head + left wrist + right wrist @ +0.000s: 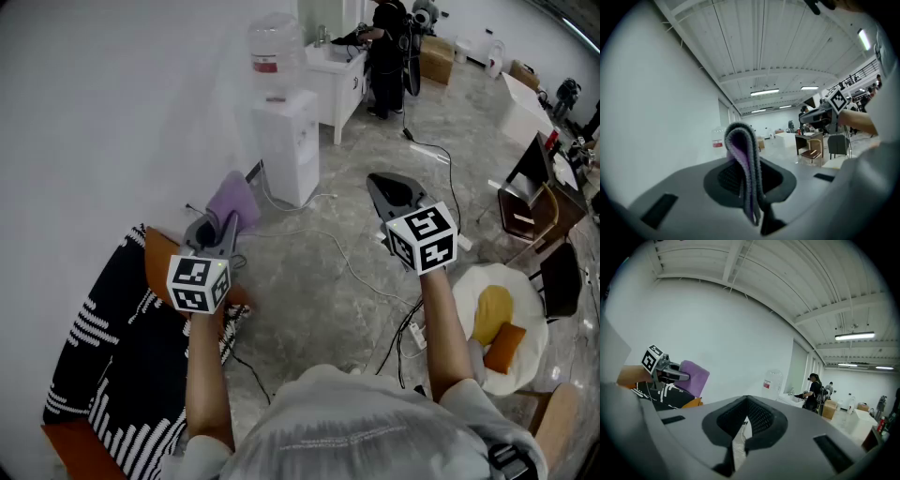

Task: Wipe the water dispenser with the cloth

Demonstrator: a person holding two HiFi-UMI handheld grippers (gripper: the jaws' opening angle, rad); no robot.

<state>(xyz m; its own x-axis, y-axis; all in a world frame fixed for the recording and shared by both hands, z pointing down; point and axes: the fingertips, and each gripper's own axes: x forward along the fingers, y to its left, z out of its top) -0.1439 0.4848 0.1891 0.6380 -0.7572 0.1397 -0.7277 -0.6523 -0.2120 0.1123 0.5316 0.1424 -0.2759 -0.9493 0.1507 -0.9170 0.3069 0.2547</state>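
A: Left tool (223, 232) is right up close. What does it hold?
B: It pinches a purple cloth (234, 200). The cloth is folded and sticks up between the jaws.
A: And the right tool (389, 190)?
B: Its jaws are pressed together, with nothing in them.
A: Where is the water dispenser (292, 150)?
B: On the floor (328, 300) by the white wall (112, 112), well apart from both tools.

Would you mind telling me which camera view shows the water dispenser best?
The head view: the water dispenser stands whole against the wall, bottle on top. The left gripper view shows only its bottle beside the cloth; the right gripper view mostly the bottle above its jaws.
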